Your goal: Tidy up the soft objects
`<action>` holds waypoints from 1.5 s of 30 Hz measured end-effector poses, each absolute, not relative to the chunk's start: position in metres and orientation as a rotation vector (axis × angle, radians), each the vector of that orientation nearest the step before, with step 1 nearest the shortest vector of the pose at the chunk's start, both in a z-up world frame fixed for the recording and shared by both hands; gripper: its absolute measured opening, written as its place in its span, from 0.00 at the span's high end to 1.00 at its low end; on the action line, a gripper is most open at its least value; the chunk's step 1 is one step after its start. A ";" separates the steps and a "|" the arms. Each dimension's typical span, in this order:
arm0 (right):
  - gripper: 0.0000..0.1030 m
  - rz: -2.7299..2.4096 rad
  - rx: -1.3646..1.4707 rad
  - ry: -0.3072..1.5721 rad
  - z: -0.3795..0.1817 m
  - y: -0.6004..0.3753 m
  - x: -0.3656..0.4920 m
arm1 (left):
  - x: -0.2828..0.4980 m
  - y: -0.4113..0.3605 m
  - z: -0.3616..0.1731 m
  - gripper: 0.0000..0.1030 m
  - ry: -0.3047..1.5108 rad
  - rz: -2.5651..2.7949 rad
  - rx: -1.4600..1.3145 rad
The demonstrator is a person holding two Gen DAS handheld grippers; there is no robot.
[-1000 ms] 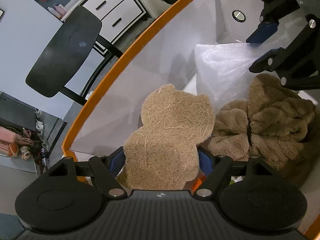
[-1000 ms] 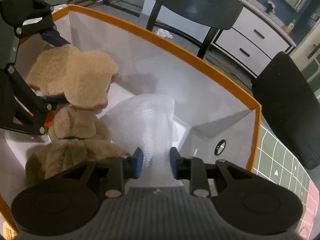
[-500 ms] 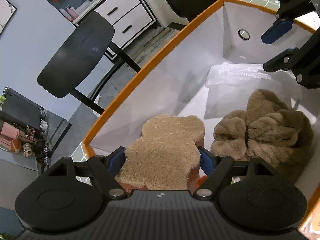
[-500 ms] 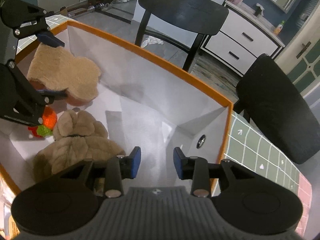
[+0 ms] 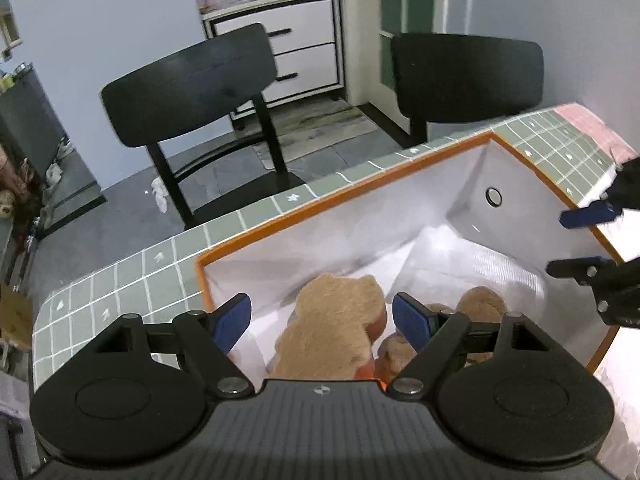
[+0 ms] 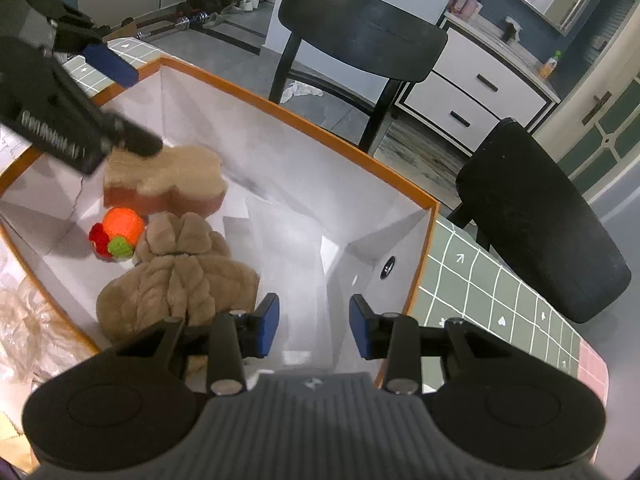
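From the left wrist, the left gripper (image 5: 322, 322) is seen wide apart and empty above the orange-rimmed box (image 5: 344, 190); the bear-shaped sponge (image 5: 334, 332) it clasped a second ago has been released and lies inside. From the right wrist, the right gripper (image 6: 314, 326) stands partly parted, empty; the bubble wrap (image 6: 292, 240) it pinched earlier appears, faintly, laid on the box floor beside the plush towel (image 6: 180, 284) and knitted orange (image 6: 122, 226). Both items are judged stowed.

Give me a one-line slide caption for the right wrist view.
Open right gripper above the orange-rimmed bin holding a bear-shaped sponge, knitted orange and brown plush.
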State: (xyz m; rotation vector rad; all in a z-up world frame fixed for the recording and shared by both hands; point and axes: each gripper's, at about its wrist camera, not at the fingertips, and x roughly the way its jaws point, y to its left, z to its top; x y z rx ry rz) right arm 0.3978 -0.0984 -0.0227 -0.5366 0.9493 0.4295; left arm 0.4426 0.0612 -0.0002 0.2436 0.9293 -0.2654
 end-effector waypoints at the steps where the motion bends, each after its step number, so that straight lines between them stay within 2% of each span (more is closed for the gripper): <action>1: 0.63 0.429 -0.537 0.949 -0.022 -0.099 0.396 | 0.440 0.062 0.001 0.08 0.928 -0.262 0.255; 9: 0.63 0.436 -0.526 0.938 -0.009 -0.102 0.373 | 0.409 0.068 0.010 0.09 0.915 -0.275 0.317; 12: 0.63 0.441 -0.538 0.938 -0.004 -0.101 0.362 | 0.397 0.070 0.018 0.13 0.892 -0.260 0.335; 26: 0.63 0.470 -0.548 0.875 0.041 -0.100 0.292 | 0.325 0.069 0.061 0.13 0.799 -0.262 0.430; 37: 0.62 0.509 -0.570 0.857 0.049 -0.111 0.218 | 0.256 0.083 0.055 0.13 0.803 -0.283 0.408; 45: 0.62 0.544 -0.546 0.865 0.037 -0.123 0.170 | 0.211 0.088 0.032 0.13 0.816 -0.296 0.378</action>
